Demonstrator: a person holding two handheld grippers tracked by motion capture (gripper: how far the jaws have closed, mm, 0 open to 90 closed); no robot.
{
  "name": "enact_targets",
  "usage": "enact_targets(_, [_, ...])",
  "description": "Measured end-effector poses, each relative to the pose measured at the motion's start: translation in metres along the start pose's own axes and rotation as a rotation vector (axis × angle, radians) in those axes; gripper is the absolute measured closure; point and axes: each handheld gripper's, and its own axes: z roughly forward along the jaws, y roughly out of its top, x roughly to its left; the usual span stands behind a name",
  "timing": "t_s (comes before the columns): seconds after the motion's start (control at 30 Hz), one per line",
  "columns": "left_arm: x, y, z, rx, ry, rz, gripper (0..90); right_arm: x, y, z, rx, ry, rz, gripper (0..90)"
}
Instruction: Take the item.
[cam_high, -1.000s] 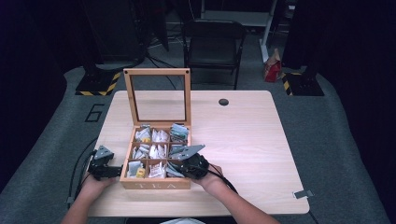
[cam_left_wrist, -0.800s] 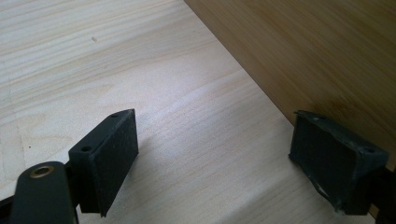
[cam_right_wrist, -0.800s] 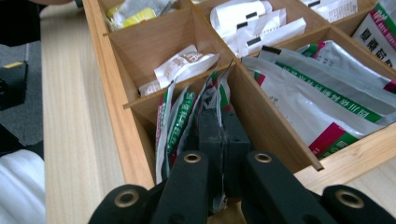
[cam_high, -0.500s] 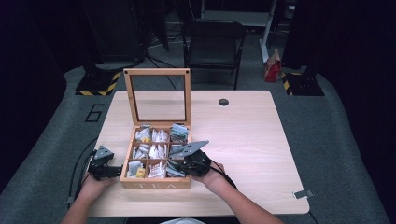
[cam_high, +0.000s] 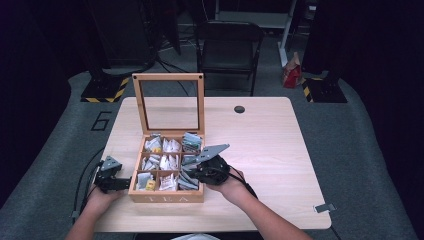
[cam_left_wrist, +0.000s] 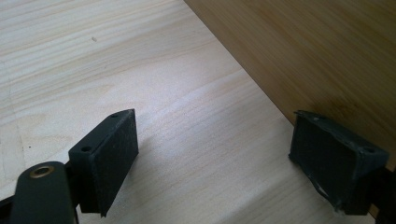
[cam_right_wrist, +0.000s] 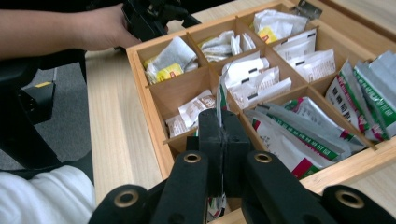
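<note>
A wooden tea box (cam_high: 167, 198) stands open on the table, its glass-paned lid (cam_high: 168, 76) upright at the back. Its compartments hold several tea packets (cam_right_wrist: 261, 77). My right gripper (cam_right_wrist: 222, 126) hangs over the box's front right compartments (cam_high: 207, 170), shut on a thin tea packet (cam_right_wrist: 219, 103) seen edge-on. At the box's left side, my left gripper (cam_high: 112, 177) rests on the table. It is open with nothing between its pads (cam_left_wrist: 233, 149), and one pad (cam_left_wrist: 334, 161) sits close against the box wall (cam_left_wrist: 303, 56).
The light wood table (cam_high: 260, 145) has a round cable hole (cam_high: 239, 109) at the back and a small metal clip (cam_high: 322, 207) near its front right corner. A black chair (cam_high: 227, 45) stands behind it, with a red bag (cam_high: 291, 75) on the floor.
My right gripper has risen a little and drifted right with the packet in its jaws. The left gripper has stayed put.
</note>
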Motion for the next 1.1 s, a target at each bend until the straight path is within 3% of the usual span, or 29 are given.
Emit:
enact_targets(0.57, [0.000,0.000,0.000,0.000,0.000,0.000,14.9,-0.002,0.017,-0.025,-0.038,-0.011,-0.005,89.6])
enact_targets(0.93, [0.000,0.000,0.000,0.000,0.000,0.000,14.9,-0.009,0.015,-0.038,-0.060,-0.041,-0.020,89.5])
enact_targets(1.1, [0.000,0.000,0.000,0.001,0.000,0.000,15.0,-0.014,0.011,-0.048,-0.063,-0.067,-0.003,89.6])
